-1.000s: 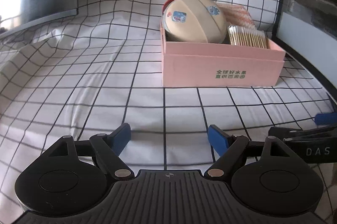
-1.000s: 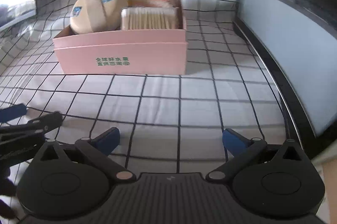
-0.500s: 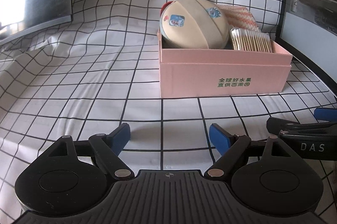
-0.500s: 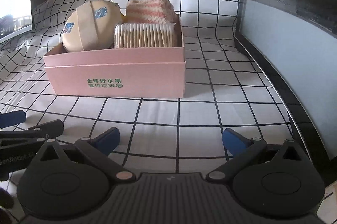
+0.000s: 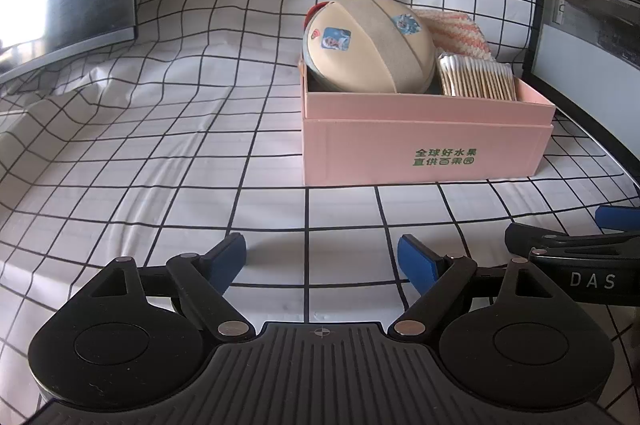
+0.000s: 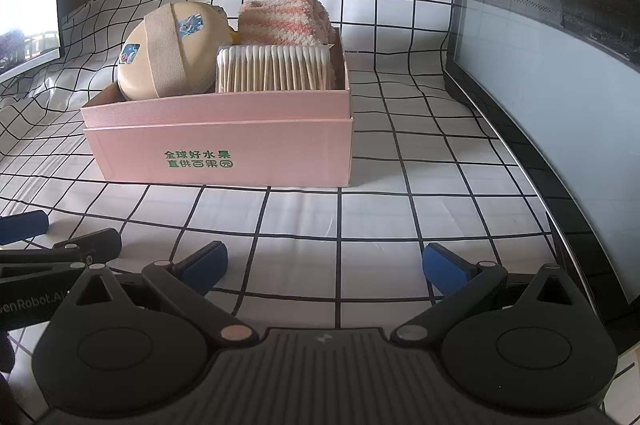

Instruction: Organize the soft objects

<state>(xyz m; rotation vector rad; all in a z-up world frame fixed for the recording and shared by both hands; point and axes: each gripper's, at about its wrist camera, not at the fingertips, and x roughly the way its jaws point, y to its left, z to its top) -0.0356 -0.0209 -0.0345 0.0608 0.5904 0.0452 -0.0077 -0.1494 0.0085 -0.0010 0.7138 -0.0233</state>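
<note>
Pink box [image 6: 224, 145] packed: ball [image 6: 168, 57], towel [image 6: 284, 21], cotton swabs [image 6: 276, 69]. Both grippers' fingers spread, empty. Approach low, squeeze gently.

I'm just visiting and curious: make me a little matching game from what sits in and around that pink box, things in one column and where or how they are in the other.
Things:
1. beige round pouch
2. cotton swabs
3. striped towel
4. left gripper

Places or states:
A. back right corner of the pink box
B. open and empty, over the checked cloth
C. left part of the box, sticking up above its rim
D. front right of the box, standing in a clear pack

Pairs: 1-C, 2-D, 3-A, 4-B
</note>
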